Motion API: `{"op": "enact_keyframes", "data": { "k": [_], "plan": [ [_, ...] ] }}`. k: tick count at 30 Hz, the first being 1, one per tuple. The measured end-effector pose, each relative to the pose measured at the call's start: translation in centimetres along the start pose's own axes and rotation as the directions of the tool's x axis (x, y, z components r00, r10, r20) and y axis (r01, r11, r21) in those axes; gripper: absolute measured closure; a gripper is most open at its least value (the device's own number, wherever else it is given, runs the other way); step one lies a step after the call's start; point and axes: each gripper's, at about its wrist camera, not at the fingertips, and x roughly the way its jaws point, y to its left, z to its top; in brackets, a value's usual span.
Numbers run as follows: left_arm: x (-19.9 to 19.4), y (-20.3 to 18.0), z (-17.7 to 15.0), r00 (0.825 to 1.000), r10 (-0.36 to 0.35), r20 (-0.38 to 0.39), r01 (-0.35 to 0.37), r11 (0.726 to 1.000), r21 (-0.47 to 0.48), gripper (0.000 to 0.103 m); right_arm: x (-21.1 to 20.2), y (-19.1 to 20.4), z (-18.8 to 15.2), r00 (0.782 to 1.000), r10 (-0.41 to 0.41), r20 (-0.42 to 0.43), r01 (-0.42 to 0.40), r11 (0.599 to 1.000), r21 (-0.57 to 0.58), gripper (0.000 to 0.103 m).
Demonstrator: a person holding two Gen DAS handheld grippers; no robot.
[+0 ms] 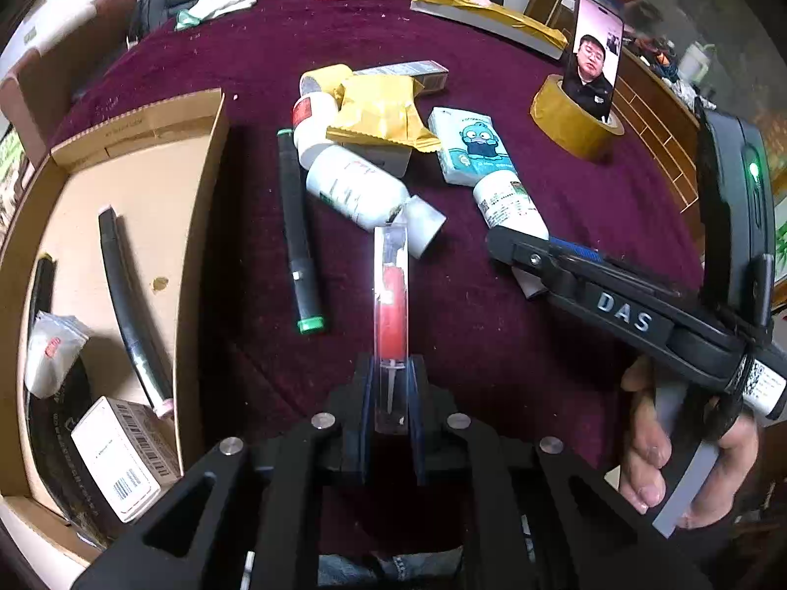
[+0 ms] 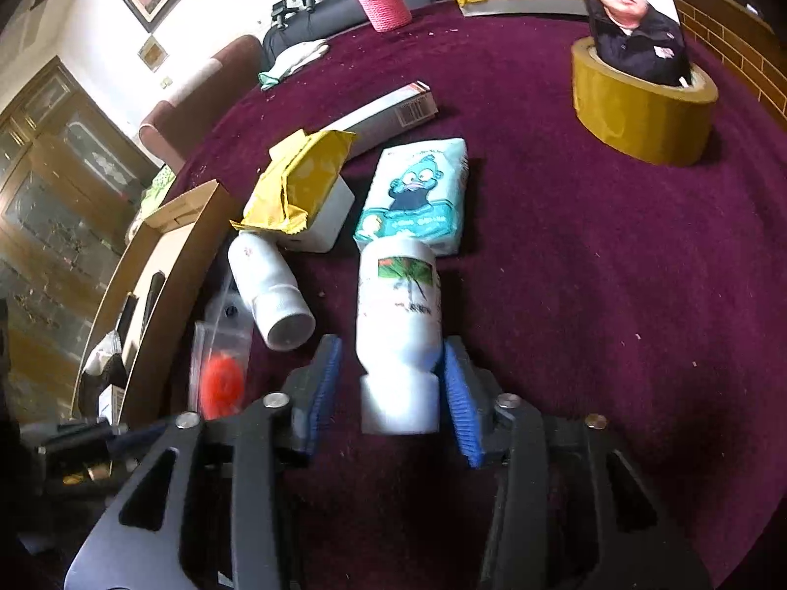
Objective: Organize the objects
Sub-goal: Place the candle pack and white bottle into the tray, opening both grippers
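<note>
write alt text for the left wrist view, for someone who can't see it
The left gripper is shut on a clear case holding a red item, above a dark red cloth. A cardboard box lies to its left, with bottles and packets ahead. The right gripper reaches in from the right beside a white bottle.

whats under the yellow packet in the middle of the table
The yellow packet lies on a white box, with a white bottle poking out beneath its near corner. How far the box and bottle run under it is covered.
</note>
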Motion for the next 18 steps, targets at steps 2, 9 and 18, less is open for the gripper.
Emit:
{"op": "enact_keyframes", "data": {
  "k": [2,9,18],
  "plan": [
    [0.3,0.0,0.5,1.0,-0.007,0.004,0.007,1.0,-0.006,0.09,0.2,0.4,0.2,1.0,-0.025,-0.003,0.025,1.0,-0.009,0.059],
    [2.3,-1.1,2.3,0.999,0.034,0.011,-0.035,0.997,0.074,0.089,0.3,0.3,0.5,0.999,-0.036,-0.005,0.036,0.999,0.0,0.059],
    [1.3,0.7,1.7,0.998,-0.038,0.053,0.038,0.999,-0.011,0.092,0.2,0.2,0.2,0.997,-0.067,0.027,0.067,0.998,0.005,0.069]
  ]
}}
